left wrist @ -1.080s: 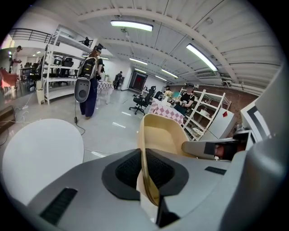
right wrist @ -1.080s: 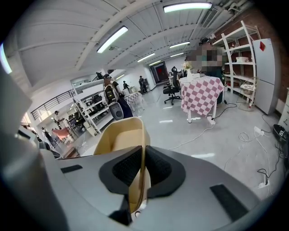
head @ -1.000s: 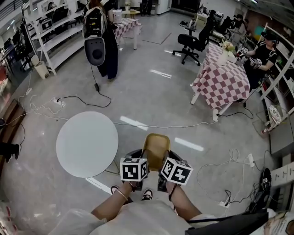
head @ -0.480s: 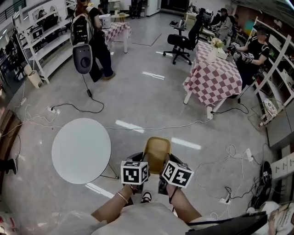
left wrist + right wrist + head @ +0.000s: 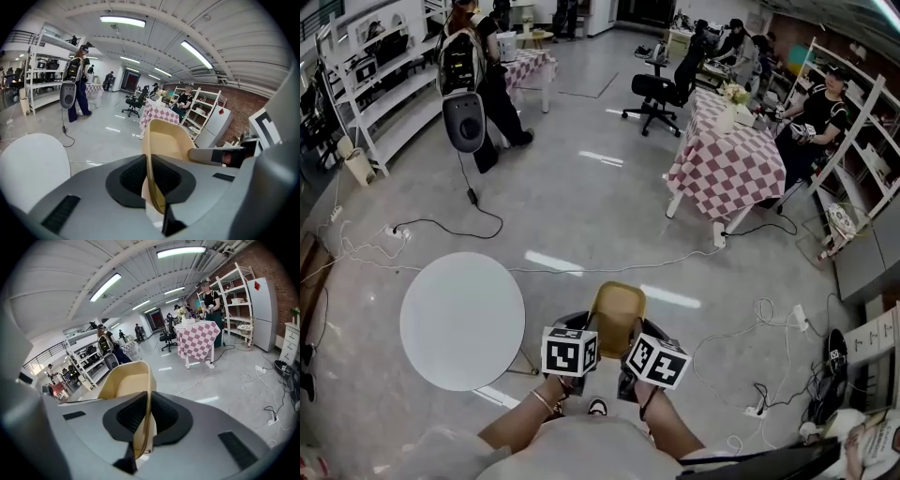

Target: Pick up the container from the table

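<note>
Though thin-walled (rounded corners), tan container [image 5: 617, 314] between ribbed claw pads [image 5: 132, 177].

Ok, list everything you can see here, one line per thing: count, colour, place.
container: one, tan, held in the air to the right of the round table
round table: one, white, lower left
checked table: one, pink-and-white cloth, upper right
office chair: one, black, behind the checked table
shelving racks: at least two, white, along the left and right walls
standing person: one, dark clothes and a backpack rig, far left
seated person: one, dark clothes, by the right shelves
left gripper: one, grey, shut on the container's left wall
right gripper: one, grey, shut on its right wall
forearms: two, bottom centre
</note>
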A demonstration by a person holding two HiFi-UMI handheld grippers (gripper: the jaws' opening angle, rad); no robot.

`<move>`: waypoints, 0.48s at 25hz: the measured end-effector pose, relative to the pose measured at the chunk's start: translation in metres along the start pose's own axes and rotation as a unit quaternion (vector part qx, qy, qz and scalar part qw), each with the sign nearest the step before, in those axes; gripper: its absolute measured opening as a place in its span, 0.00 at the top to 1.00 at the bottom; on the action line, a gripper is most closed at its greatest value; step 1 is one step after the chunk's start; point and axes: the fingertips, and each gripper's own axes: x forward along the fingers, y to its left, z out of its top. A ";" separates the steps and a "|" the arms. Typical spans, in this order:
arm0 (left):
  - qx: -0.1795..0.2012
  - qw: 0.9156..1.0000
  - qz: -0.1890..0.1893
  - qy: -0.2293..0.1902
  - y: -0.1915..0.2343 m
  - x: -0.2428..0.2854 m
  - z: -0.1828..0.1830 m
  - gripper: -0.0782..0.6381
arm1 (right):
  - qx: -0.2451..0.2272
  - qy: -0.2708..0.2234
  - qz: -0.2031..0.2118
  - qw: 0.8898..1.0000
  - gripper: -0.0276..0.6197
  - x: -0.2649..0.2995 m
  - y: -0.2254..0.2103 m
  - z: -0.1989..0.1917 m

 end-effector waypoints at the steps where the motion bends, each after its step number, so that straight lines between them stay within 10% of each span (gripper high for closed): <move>1: -0.001 1.000 -0.001 0.002 0.002 0.000 -0.001 0.84 | 0.000 0.001 0.000 1.000 0.88 0.001 0.002 -0.001; 12: -0.001 1.000 -0.012 0.009 0.005 0.010 0.005 0.84 | -0.006 0.008 -0.002 1.000 0.89 0.012 0.001 0.007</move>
